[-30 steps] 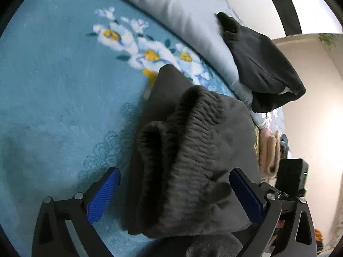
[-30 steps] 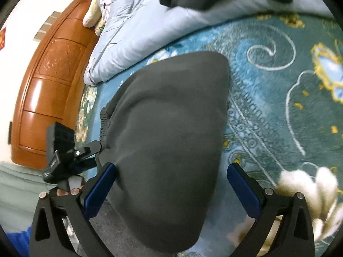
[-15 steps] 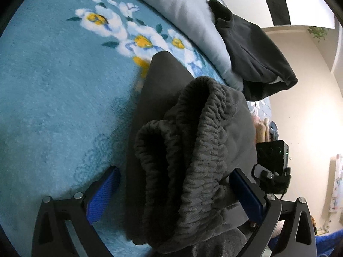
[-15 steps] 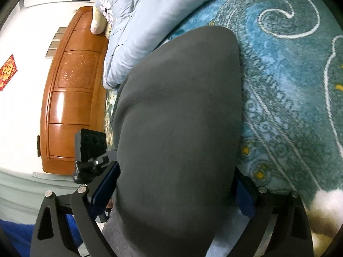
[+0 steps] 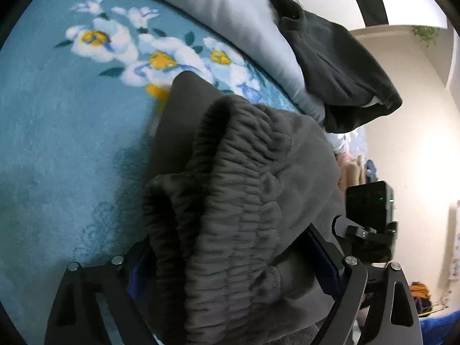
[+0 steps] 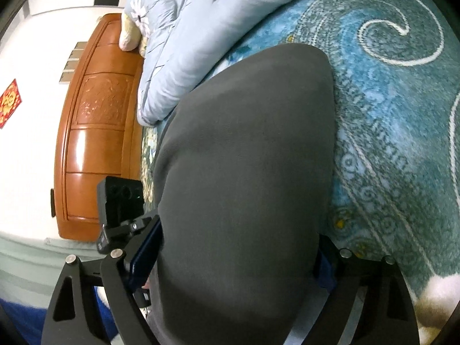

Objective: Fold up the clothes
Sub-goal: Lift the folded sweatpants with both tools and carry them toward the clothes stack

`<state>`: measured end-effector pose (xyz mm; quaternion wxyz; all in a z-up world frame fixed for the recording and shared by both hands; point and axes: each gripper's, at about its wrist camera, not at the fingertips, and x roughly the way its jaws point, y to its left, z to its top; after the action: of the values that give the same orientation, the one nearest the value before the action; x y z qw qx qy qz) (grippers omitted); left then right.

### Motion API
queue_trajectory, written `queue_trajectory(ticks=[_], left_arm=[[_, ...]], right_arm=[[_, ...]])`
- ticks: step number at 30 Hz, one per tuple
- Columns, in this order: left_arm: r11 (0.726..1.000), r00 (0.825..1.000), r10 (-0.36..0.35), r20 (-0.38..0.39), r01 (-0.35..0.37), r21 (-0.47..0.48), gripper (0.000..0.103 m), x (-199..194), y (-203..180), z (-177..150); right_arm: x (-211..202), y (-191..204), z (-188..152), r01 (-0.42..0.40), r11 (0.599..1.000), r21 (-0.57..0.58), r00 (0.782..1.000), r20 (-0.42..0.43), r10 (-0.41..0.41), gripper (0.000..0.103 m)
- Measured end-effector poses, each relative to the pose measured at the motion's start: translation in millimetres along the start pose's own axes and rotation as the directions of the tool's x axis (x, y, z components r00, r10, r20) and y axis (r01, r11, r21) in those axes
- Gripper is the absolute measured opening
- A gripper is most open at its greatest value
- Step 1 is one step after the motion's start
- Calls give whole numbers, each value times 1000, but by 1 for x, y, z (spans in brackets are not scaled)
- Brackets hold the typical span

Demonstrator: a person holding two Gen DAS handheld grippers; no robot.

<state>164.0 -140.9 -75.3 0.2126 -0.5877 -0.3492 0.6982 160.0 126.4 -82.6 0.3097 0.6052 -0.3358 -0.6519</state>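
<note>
A folded dark grey pair of sweatpants [image 5: 238, 201] with a ribbed elastic waistband lies on the teal floral blanket [image 5: 57, 143]. My left gripper [image 5: 233, 270] is shut on the bundle's waistband end, blue pads pressed into the cloth. In the right wrist view the smooth grey fold [image 6: 244, 187] fills the centre, and my right gripper [image 6: 233, 258] is shut on its near end. Each view shows the other gripper's black camera block beside the bundle.
A light blue duvet [image 5: 230, 14] lies rolled along the far side, with a black garment [image 5: 339, 66] on top. A wooden headboard [image 6: 95, 129] and a cream pillow [image 6: 129, 31] stand at the left of the right wrist view.
Both grippers have closed from wide open onto the folded sweatpants, and moved in closer around the bundle.
</note>
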Motion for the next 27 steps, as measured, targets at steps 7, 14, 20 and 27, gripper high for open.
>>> queue_trajectory(ticks=[7, 14, 20, 27], left_arm=[[1000, 998, -9, 59, 7, 21, 77, -12, -28, -5], [994, 991, -68, 111, 57, 94, 77, -25, -92, -8], [973, 985, -131, 111, 107, 203, 77, -24, -163, -23], [938, 982, -183, 54, 158, 307, 76, 5, -253, -43]], right_arm=[[-20, 19, -4, 13, 1000, -19, 999, 39, -12, 78], [-77, 52, -8, 16, 995, -99, 993, 120, -5, 77], [-153, 69, -27, 34, 988, -153, 979, 206, -2, 78], [-257, 56, -76, 67, 984, -167, 943, 334, -7, 78]])
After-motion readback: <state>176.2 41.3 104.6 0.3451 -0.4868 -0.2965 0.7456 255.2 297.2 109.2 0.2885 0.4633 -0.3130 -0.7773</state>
